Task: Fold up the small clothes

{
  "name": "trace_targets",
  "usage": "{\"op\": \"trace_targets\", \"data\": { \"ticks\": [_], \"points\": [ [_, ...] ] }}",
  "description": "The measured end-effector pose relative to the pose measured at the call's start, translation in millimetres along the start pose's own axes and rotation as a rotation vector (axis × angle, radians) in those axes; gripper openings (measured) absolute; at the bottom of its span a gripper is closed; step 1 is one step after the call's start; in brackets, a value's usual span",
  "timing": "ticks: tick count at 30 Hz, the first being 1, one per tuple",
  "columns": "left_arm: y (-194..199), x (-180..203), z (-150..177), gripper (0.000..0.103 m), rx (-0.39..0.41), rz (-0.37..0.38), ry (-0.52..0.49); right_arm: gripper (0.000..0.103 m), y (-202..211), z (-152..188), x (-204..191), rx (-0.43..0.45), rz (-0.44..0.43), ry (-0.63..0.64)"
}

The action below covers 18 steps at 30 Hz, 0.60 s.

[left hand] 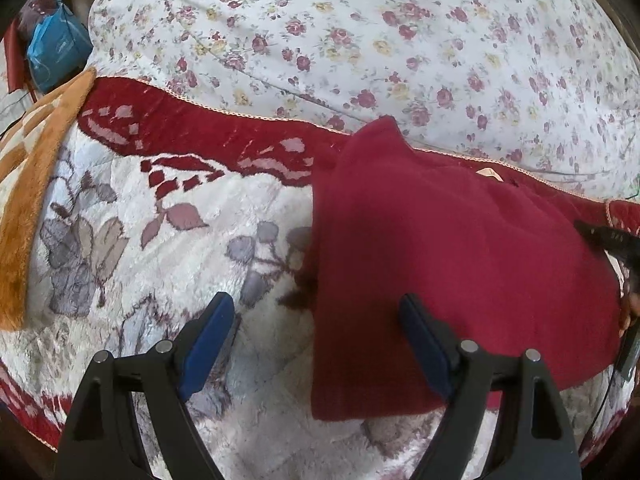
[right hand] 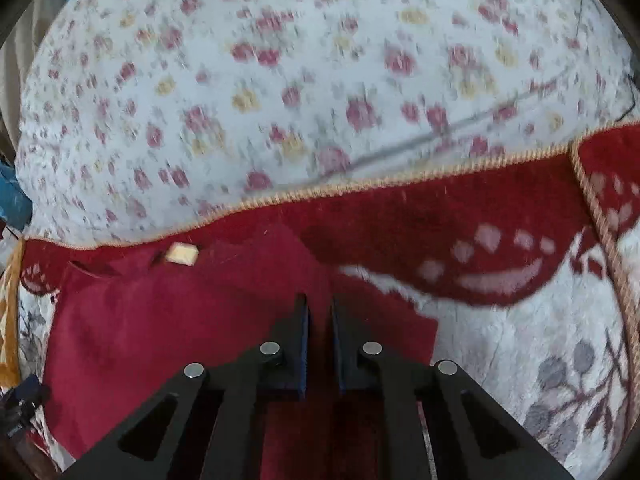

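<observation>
1. My left gripper (left hand: 316, 316) stands wide open, its two blue pads (left hand: 210, 344) well apart, tilted down over the bed with nothing between them
2. Its left pad hangs over the pale plush blanket (left hand: 168, 240); its right pad sits over the near left part of the dark red garment (left hand: 440, 260), and I cannot tell whether it touches the cloth
3. The garment lies flat on that blanket, its left edge running straight toward me, its far corner reaching the blanket's red border (left hand: 200, 128)
4. My right gripper (right hand: 320, 308) is closed to a narrow slot, and red cloth of the garment (right hand: 180, 320) fills the gap; the pads seem to pinch a fold of it near its right edge, though blur leaves the exact contact unsure
5. In the right wrist view a small cream label (right hand: 182, 255) shows at the garment's far edge, close to the blanket's corded trim (right hand: 360, 184)
6. Beyond the blanket lies a white sheet with small roses (left hand: 380, 40)
7. At the far left an orange plush cloth (left hand: 28, 184) overlaps the blanket, and a blue bag (left hand: 56, 52) sits beyond it
8. The tip of my right gripper (left hand: 608, 240) peeks in at the right edge of the left wrist view, over the garment's right side
</observation>
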<state>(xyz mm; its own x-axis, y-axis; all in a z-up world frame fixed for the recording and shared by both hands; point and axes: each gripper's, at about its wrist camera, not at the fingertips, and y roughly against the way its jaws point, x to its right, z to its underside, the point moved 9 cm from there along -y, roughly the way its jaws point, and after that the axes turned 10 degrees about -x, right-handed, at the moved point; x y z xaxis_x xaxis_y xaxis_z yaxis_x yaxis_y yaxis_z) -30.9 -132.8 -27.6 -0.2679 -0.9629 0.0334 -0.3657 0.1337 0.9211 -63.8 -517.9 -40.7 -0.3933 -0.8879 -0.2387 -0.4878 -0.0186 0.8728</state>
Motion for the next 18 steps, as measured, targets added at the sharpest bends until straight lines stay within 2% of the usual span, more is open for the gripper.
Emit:
{"op": "trace_targets", "data": {
  "ticks": [2,4,6,7,8,11,13,18],
  "points": [
    [1,3,-2,0.084,0.0,0.035,0.01,0.014,12,0,-2,0.03,-0.004,-0.006],
    [4,6,0,0.084,-0.011,0.11,0.034,0.018,28,3,-4,0.061,-0.026,-0.024],
    [5,9,3,0.084,-0.029,0.172,0.05,0.037,50,9,-8,0.114,-0.022,-0.011],
    [6,11,5,0.085,-0.044,0.203,0.061,0.057,62,14,-13,0.142,-0.024,0.008],
    [6,12,7,0.085,-0.061,0.245,0.077,0.064,69,20,-17,0.154,-0.029,0.024],
    [12,16,10,0.088,-0.097,0.426,0.138,0.064,86,41,-36,0.156,-0.046,0.105],
    [17,18,11,0.093,-0.108,0.508,0.167,0.064,93,56,-49,0.151,-0.066,0.141],
    [29,18,8,0.096,-0.093,0.597,0.201,0.064,91,76,-74,0.108,-0.101,0.191]
  ]
}}
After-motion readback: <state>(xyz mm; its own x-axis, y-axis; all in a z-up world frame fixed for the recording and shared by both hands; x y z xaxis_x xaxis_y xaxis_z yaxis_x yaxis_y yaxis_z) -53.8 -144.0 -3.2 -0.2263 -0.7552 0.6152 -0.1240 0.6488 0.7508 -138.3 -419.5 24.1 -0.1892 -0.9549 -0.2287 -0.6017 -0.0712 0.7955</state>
